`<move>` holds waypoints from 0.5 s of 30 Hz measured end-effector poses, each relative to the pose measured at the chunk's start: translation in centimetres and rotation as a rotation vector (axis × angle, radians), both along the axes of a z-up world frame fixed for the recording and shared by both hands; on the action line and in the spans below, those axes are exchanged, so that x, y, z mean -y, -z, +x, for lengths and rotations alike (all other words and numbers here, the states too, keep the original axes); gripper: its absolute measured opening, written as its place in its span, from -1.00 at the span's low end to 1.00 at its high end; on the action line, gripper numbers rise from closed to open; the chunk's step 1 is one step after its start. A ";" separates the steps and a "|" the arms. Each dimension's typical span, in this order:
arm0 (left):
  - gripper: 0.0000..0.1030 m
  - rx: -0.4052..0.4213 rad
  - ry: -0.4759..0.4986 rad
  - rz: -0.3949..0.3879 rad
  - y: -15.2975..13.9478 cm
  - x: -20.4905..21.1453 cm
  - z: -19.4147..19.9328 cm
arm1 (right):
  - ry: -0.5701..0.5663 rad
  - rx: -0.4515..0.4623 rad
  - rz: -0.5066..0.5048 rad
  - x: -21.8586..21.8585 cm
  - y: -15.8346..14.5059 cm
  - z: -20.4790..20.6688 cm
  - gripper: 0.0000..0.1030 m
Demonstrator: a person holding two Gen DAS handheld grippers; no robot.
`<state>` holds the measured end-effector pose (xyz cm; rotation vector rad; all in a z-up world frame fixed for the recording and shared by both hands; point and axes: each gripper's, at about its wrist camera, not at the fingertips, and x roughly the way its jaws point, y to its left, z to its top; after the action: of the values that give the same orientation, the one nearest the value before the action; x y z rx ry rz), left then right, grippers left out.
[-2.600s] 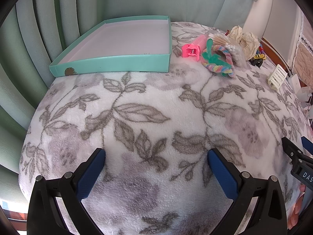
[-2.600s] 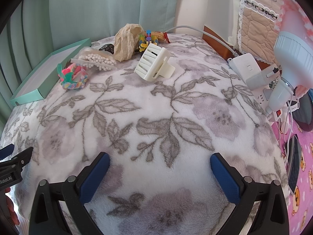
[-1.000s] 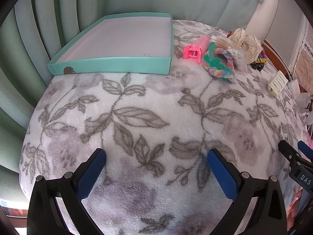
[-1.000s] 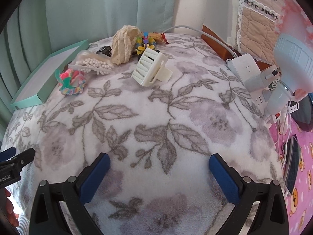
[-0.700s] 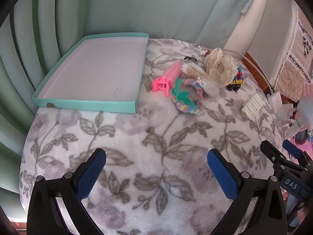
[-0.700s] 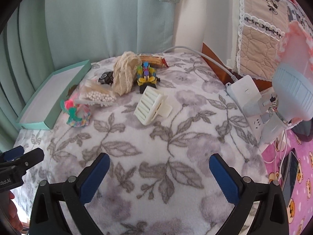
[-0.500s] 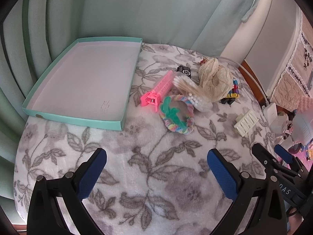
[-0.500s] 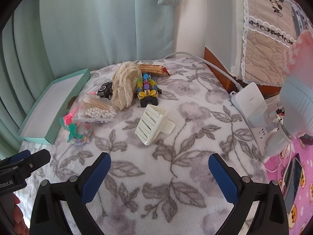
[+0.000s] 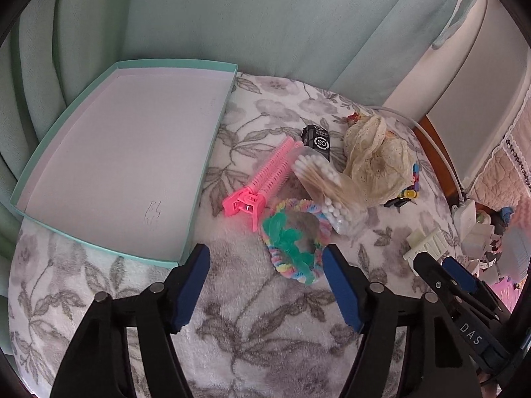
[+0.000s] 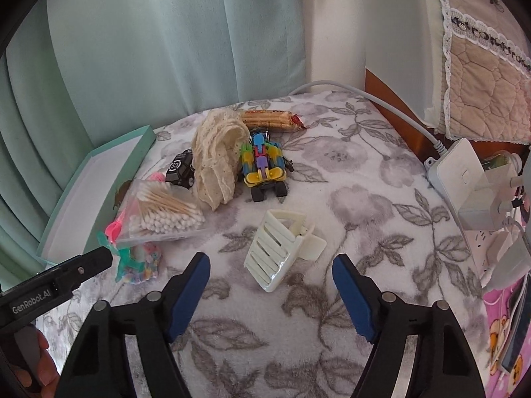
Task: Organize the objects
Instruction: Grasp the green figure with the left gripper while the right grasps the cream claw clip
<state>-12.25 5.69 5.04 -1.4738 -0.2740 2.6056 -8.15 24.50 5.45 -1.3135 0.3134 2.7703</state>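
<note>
Between my left gripper's (image 9: 265,285) wide-spread blue fingers, low in the frame, lies the rainbow scrunchie (image 9: 293,240), with the pink hair clip (image 9: 262,182) just above it. At upper left sits the teal tray (image 9: 195,195), nothing in it. My right gripper (image 10: 270,293) also gapes wide, holding nothing, the white claw clip (image 10: 282,253) centred just beyond its tips.

A home bedroom is showing here: floral fleece blanket (image 10: 348,199) lying across the middle, pale green curtains (image 10: 149,49) hanging at upper left.
</note>
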 end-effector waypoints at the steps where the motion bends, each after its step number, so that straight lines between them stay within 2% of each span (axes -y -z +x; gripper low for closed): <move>1: 0.26 0.004 -0.001 0.006 0.3 0.1 -0.1 | 0.001 0.002 -0.006 0.0 0.1 -0.1 0.42; 8: -0.10 0.017 0.015 0.021 0.8 -0.2 -0.4 | 0.015 0.007 -0.048 -0.5 0.6 -0.7 -0.11; 11: -0.26 0.028 0.028 0.032 0.7 -0.4 -0.5 | 0.023 0.010 -0.069 -0.8 0.7 -0.8 -0.43; 15: -0.45 0.052 0.031 0.051 0.7 -0.5 -1.1 | 0.034 0.021 -0.094 -1.2 0.7 -0.8 -0.49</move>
<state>-13.36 6.22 4.37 -1.5186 -0.3186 2.5199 -8.99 25.71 4.77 -1.3431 0.4652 2.7423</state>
